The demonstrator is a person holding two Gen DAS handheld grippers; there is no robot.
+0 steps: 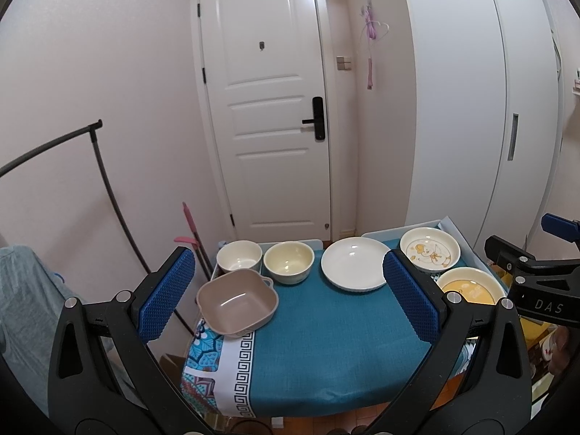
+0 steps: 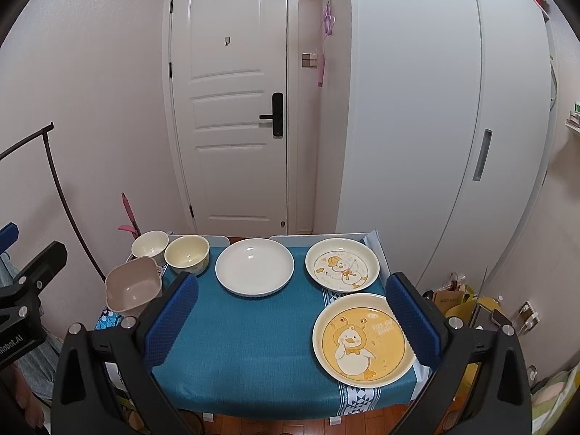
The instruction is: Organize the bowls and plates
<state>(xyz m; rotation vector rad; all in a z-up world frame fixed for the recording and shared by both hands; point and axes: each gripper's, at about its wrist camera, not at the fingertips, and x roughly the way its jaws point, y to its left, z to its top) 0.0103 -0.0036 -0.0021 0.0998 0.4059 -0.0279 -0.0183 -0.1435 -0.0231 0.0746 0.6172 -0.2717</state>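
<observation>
Closest to us are the two grippers. The left gripper [image 1: 290,293] has its blue fingers [image 1: 165,295] spread wide apart and holds nothing. The right gripper [image 2: 291,322] is the same, with its blue fingers [image 2: 413,320] far apart and nothing between them. Both hang above the near edge of the small table [image 2: 246,355], which has a teal cloth on it.

On the table, nearest to us on the right side, lies the yellow duck plate [image 2: 363,340]. It is round and flat, cream at the rim and yellow in the middle, and its duck stands upright as we look at it. Just behind it sits the white duck plate [image 2: 342,265], round with a cream rim; its duck leans toward the right. The two plates are very close, maybe touching.

On the table's left edge is the pink bowl [image 1: 237,302]. It is square with round corners and small handles, it is empty, and one corner points toward us. It hangs a bit over the edge.

In the middle, toward the back, lies the plain white plate [image 1: 355,264], round and empty. Left of it sits the yellow bowl [image 1: 289,261], round and deep. The white bowl [image 1: 239,256] stands at the back left corner, just beside the yellow bowl.

Behind the table is a white door [image 2: 232,108].
</observation>
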